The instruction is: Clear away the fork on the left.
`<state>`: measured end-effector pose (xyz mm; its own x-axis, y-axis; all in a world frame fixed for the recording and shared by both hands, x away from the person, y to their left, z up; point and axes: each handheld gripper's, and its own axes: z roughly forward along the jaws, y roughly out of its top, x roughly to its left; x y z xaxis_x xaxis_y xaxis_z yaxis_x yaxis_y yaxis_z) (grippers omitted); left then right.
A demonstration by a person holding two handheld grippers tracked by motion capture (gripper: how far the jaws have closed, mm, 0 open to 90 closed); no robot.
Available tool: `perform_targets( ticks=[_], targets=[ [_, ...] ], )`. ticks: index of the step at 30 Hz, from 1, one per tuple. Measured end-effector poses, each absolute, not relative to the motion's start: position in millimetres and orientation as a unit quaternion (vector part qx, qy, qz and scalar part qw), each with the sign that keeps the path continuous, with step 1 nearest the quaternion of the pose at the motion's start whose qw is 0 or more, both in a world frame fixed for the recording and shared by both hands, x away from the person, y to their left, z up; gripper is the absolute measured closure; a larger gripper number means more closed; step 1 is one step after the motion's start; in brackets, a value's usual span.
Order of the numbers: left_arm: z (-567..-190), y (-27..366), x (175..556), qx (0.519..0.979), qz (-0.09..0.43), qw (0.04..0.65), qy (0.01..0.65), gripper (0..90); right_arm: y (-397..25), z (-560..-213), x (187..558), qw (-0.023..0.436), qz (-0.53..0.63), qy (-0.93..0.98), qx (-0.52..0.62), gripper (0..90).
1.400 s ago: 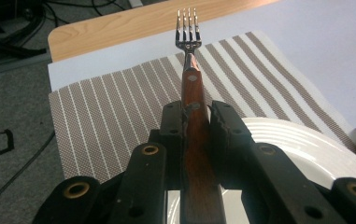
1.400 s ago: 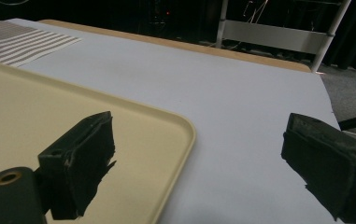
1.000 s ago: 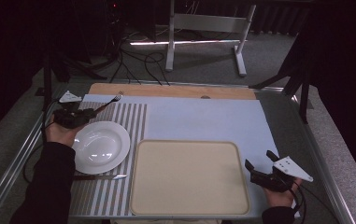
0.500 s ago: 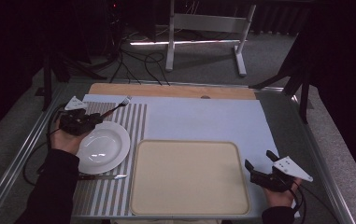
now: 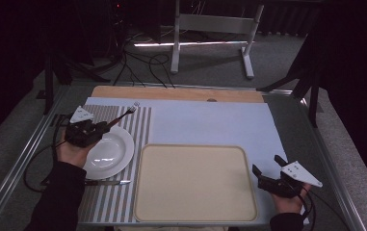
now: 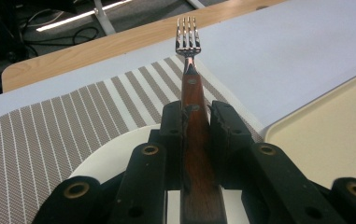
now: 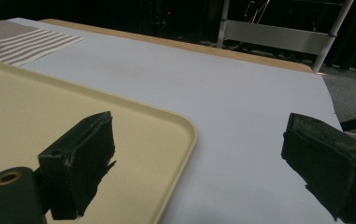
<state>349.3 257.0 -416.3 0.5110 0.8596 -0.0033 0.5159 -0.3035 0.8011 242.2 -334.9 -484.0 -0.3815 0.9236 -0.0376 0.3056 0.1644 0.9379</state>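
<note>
The table (image 5: 287, 103) has a metal frame and a grey surface. A wooden board (image 5: 171, 93) lies along its far edge. A pale blue sheet (image 5: 210, 122) covers most of the table and overlaps the near edge of the board. A striped placemat (image 5: 140, 127) lies on the left part. On the placemat rest a white plate (image 5: 111, 156) and, just beside its near rim, a knife (image 5: 106, 182). A beige tray (image 5: 195, 183) lies at the near middle, its left edge touching the placemat.
</note>
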Motion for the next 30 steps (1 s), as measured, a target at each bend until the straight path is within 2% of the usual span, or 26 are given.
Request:
perform_targets(
  ticks=[30],
  targets=[
    [-422, 224, 327, 0.773, 0.234, 0.395, 0.437, 76.2, -334, -484, 243, 0.33, 0.467, 0.689, 0.446, 9.3]
  ],
)
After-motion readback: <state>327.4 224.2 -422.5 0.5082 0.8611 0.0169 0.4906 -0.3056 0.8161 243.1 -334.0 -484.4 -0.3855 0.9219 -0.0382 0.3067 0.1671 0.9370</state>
